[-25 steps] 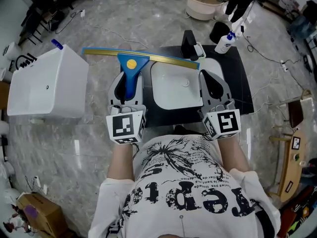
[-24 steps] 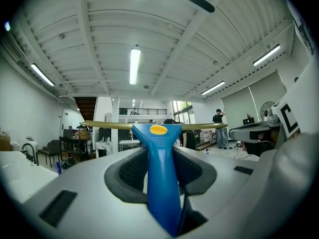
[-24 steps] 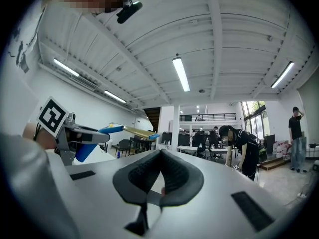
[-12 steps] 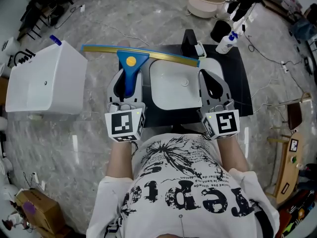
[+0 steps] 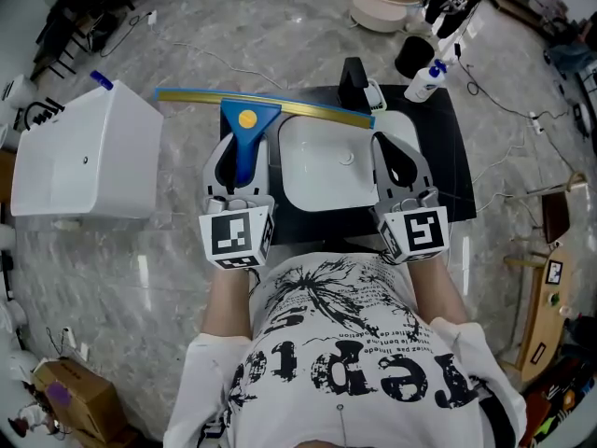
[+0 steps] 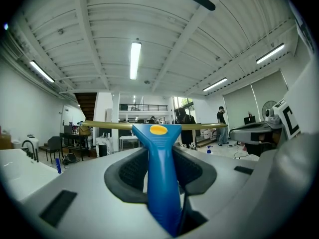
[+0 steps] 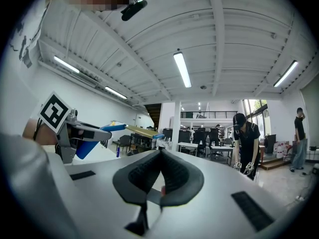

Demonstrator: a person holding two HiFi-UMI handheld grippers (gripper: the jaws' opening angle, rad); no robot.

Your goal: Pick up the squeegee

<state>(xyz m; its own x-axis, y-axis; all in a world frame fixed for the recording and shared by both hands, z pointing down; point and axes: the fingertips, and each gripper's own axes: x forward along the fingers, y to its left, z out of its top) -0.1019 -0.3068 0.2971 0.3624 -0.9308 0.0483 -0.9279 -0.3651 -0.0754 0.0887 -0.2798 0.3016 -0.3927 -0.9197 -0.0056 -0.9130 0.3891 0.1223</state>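
Note:
The squeegee (image 5: 245, 129) has a blue handle with a yellow dot and a long yellow-edged blade (image 5: 298, 106) running across the far side. My left gripper (image 5: 241, 152) is shut on the blue handle and holds it level above the floor and the table's left edge. In the left gripper view the handle (image 6: 160, 173) fills the gap between the pads, with the blade (image 6: 99, 125) across the top. My right gripper (image 5: 396, 152) hovers over the right side of the white basin (image 5: 322, 180); its jaws (image 7: 160, 156) are shut with nothing between them.
A black table (image 5: 448, 157) carries the white basin, a black box (image 5: 353, 77) and a spray bottle (image 5: 424, 80). A large white tub (image 5: 84, 157) stands on the marble floor to the left. A beige tub (image 5: 378, 12) and cables lie farther off.
The grip on the squeegee is the same and both grippers keep their pose. The surroundings have only slid slightly in the view.

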